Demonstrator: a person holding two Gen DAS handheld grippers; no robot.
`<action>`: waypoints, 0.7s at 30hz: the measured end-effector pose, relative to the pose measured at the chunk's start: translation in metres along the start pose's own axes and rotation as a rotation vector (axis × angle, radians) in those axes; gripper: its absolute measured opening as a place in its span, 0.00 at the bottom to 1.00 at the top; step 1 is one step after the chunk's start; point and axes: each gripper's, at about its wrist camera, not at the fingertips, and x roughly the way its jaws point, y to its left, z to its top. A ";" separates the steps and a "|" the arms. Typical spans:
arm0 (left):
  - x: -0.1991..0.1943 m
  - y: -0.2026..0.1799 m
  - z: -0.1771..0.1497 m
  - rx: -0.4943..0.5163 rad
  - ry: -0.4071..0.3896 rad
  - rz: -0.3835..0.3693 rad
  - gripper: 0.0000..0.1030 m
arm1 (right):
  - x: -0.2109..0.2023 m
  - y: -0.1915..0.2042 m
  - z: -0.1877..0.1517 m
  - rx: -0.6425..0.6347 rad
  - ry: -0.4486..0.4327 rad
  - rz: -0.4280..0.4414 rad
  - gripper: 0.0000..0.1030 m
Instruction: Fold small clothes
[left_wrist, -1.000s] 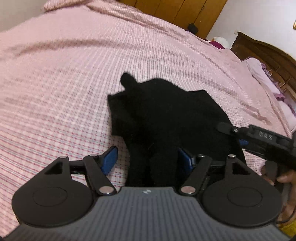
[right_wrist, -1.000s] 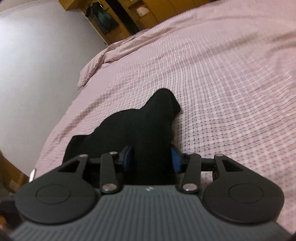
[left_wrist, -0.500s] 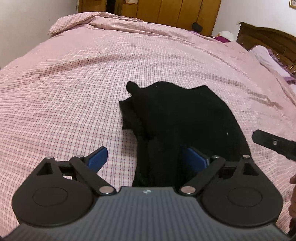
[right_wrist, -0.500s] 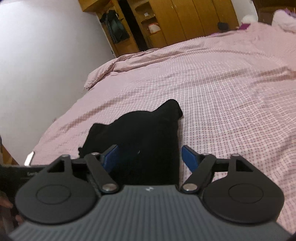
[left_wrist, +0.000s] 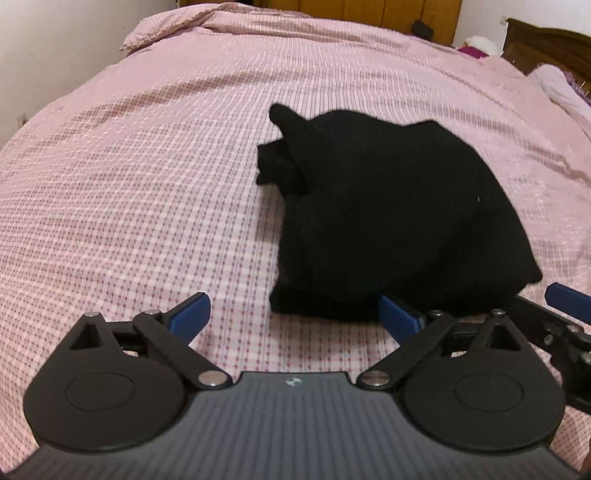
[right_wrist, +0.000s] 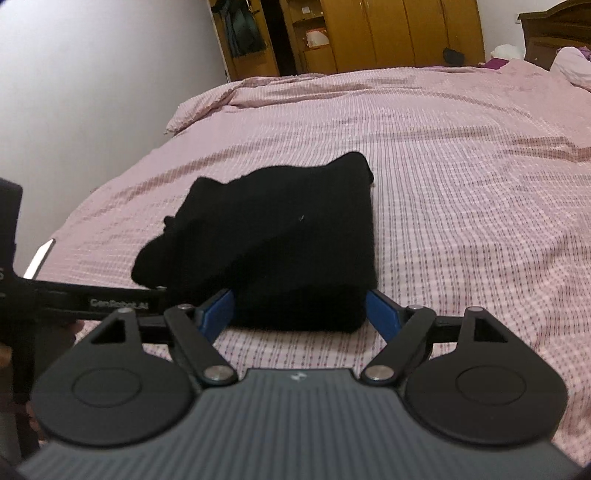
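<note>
A black garment (left_wrist: 388, 221) lies folded in a thick bundle on the pink checked bedspread (left_wrist: 129, 203). My left gripper (left_wrist: 295, 315) sits just short of its near edge, jaws still opening, nothing pressed between the blue pads (left_wrist: 192, 314). In the right wrist view the garment (right_wrist: 288, 240) has its near folded edge between the pads of my right gripper (right_wrist: 301, 312), which stands open, with the pads (right_wrist: 384, 314) close beside the cloth and not squeezing it. The right gripper's tip (left_wrist: 565, 299) shows at the left view's right edge. The left gripper's black bar (right_wrist: 74, 295) crosses the right view's left side.
The bed's edge and a white wall (right_wrist: 92, 92) lie to the left. Wooden wardrobes (right_wrist: 369, 33) stand beyond the bed. A dark headboard (left_wrist: 546, 40) and pale pillows (right_wrist: 572, 62) are at the far right. A small white object (right_wrist: 38, 258) rests at the bed's left edge.
Both grippers have let go of the black garment and widened their jaws. Each has drawn back toward its near edge, and the cloth now lies settled on the bed.
</note>
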 end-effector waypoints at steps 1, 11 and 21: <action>0.001 -0.003 -0.002 0.008 0.006 0.002 0.97 | 0.001 0.001 -0.002 0.001 0.006 -0.003 0.78; 0.014 -0.018 -0.013 0.083 0.047 -0.005 0.97 | 0.002 0.000 -0.007 0.012 0.007 -0.036 0.78; 0.013 -0.015 -0.010 0.066 0.024 0.008 0.97 | 0.005 -0.001 -0.011 0.024 0.036 -0.043 0.78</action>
